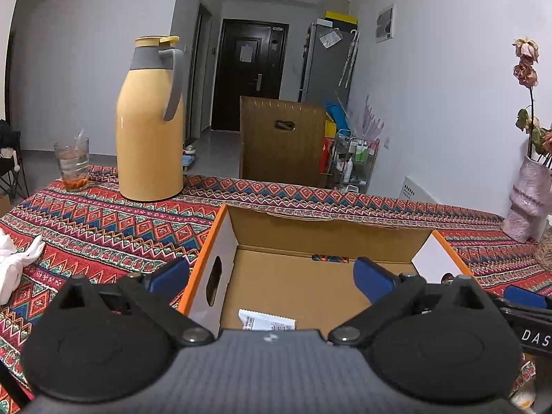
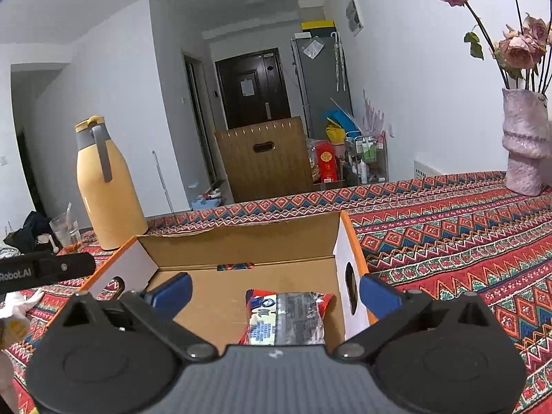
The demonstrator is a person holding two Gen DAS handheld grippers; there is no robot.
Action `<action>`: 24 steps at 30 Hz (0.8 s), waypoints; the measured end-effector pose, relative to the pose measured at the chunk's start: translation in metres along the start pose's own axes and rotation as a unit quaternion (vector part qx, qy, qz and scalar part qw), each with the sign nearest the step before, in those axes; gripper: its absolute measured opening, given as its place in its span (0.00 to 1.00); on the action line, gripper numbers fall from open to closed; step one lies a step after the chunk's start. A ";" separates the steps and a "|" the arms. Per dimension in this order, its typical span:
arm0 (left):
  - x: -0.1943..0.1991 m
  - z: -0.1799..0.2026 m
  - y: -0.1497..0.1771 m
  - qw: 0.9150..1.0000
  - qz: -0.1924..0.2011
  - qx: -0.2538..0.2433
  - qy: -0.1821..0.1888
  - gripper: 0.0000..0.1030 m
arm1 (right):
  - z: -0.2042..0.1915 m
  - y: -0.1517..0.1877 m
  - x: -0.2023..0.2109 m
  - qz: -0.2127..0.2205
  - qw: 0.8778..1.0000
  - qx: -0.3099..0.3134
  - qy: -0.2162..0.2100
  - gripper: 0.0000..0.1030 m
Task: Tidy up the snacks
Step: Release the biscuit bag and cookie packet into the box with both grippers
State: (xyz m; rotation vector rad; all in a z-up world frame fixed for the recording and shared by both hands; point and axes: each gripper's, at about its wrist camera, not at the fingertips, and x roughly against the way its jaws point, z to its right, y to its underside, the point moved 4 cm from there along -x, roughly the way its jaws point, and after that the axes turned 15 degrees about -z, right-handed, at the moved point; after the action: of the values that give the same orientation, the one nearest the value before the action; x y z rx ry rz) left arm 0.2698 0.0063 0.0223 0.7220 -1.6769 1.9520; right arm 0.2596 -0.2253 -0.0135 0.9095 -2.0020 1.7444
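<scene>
Both tongs spread, snacks in the cardboard box [image 1: 310, 241].
Left wrist: left gripper [image 1: 272, 272] wide, empty, white packet [image 1: 265, 321] on box floor. Right wrist: right gripper [image 2: 276, 293] wide, empty, red-white snack pack [image 2: 286, 314] inside box. Two stowed; anything left isn't visible.

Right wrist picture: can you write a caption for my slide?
Open right gripper above a snack packet in the cardboard box.
</scene>
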 end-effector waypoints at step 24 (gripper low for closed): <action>0.096 -0.007 0.039 0.999 0.033 -0.018 0.001 1.00 | -0.016 0.028 0.093 0.042 0.998 0.041 0.018 1.00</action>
State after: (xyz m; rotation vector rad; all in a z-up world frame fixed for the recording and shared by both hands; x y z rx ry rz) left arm 0.1716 0.0083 0.0559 0.6595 -1.7513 1.9606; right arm 0.1706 -0.2317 0.0266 0.8257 -1.9853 1.8870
